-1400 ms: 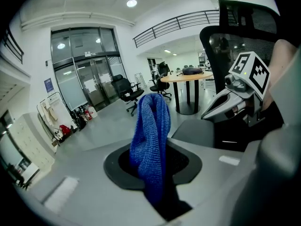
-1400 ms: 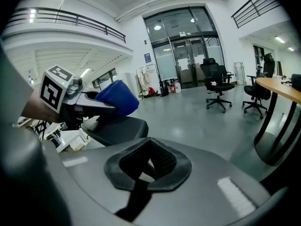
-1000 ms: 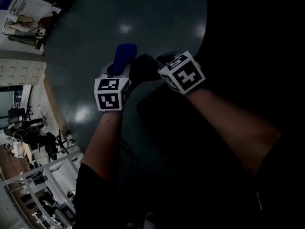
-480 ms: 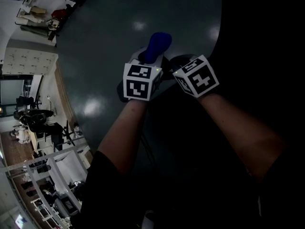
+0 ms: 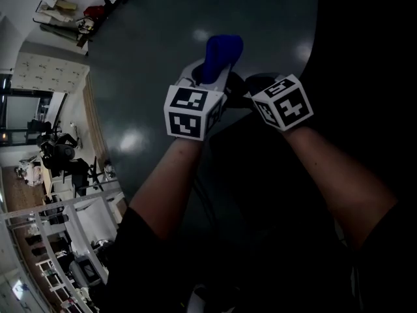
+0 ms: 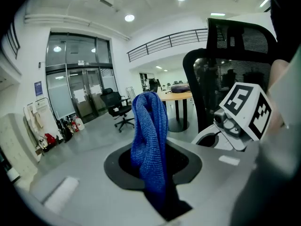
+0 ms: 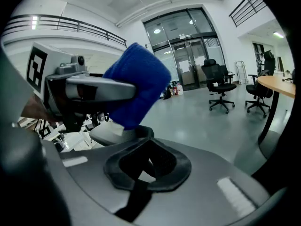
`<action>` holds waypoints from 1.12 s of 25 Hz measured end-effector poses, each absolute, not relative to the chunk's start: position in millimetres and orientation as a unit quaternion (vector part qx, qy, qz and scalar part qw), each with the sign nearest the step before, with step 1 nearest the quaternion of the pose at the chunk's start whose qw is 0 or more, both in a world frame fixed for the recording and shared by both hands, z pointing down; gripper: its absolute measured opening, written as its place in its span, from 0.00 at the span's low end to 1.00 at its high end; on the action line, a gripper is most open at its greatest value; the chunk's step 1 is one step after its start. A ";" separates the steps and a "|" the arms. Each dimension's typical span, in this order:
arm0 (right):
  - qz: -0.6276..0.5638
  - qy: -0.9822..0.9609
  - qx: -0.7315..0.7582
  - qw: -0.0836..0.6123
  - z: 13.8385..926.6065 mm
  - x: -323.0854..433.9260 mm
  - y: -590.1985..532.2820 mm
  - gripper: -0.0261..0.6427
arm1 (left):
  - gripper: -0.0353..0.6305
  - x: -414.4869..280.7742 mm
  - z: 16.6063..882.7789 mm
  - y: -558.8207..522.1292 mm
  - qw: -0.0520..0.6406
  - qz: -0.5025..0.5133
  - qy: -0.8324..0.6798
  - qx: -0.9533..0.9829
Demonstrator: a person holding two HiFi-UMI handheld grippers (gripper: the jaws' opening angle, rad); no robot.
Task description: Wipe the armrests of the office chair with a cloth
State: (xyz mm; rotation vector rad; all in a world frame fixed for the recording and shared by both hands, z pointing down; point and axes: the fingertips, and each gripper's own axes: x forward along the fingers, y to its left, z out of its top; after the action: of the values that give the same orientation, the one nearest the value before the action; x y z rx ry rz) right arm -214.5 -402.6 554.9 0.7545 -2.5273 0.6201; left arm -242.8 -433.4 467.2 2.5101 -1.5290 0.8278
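A blue knitted cloth stands up out of my left gripper, which is shut on its lower end. In the head view the cloth pokes up ahead of the left gripper over the grey floor. My right gripper sits close beside it on the right, against the dark bulk of the office chair. In its own view the right gripper has its jaws together with nothing between them, and the cloth shows at upper left. The chair's mesh back rises to the right. The armrest is too dark to make out.
A glossy grey floor spreads under both grippers. Other office chairs and a round wooden table stand across the hall in front of glass doors. Shelving and clutter line the left edge of the head view.
Both grippers have shifted up and to the right in the head view, keeping their spacing. The cloth stays held in the left gripper.
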 end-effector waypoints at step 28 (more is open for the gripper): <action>0.186 -0.902 0.277 0.275 578.8 -222.0 -411.0 0.04 | 0.20 -399.1 528.3 -314.4 0.125 0.325 -0.647 0.678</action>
State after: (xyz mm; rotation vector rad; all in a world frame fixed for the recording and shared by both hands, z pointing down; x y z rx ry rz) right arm -222.0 -411.0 578.8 0.7449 -2.4248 0.4994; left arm -399.1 -314.4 528.3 1.9763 -1.8862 0.9483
